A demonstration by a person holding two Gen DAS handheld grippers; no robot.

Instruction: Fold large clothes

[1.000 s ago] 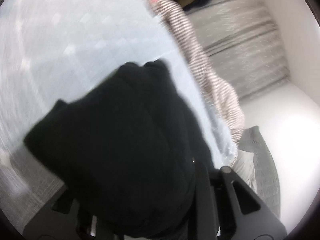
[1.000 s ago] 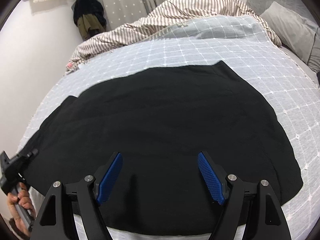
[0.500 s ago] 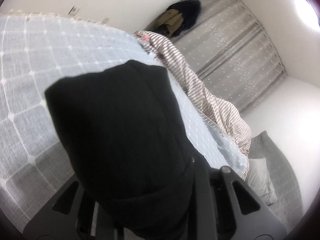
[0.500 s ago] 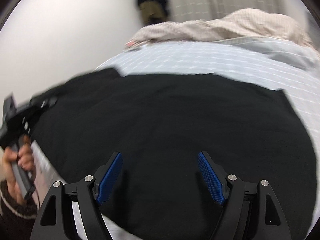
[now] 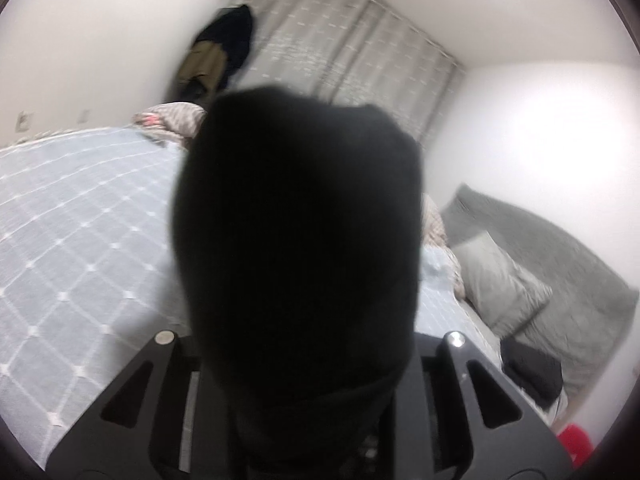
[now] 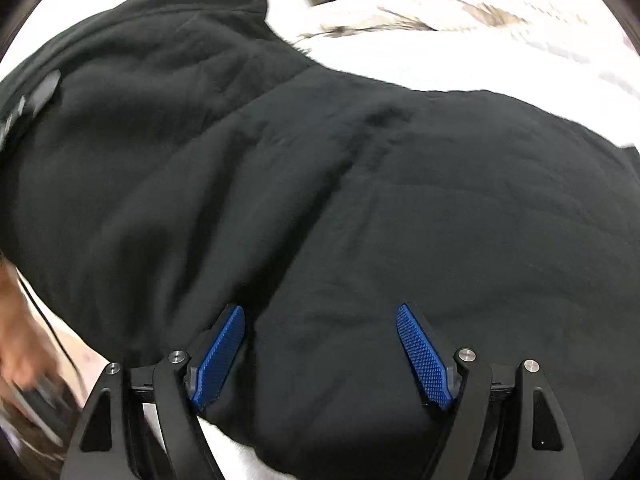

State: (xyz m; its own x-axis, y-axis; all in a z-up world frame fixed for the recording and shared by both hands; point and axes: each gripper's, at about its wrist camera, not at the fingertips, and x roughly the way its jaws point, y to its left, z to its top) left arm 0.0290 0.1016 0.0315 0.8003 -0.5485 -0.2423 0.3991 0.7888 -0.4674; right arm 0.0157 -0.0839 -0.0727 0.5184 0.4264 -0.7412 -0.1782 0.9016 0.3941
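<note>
Mid-fold: my left gripper (image 5: 304, 360) fingers pinch a corner of the black garment (image 6: 320, 208), lifted off the bed (image 5: 80, 220); the rest lies spread on it. My right gripper (image 6: 320, 352) fingers hang wide, empty, over the near hem. Next: probably carry the corner across and lay it flat.

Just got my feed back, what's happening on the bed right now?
A person is folding a large black garment on the grey quilted bed. The left gripper is clamped on a bunched edge of the garment, which covers its fingers, and holds it up off the bed. The right gripper is open, hovering over the spread fabric with nothing gripped.
</note>
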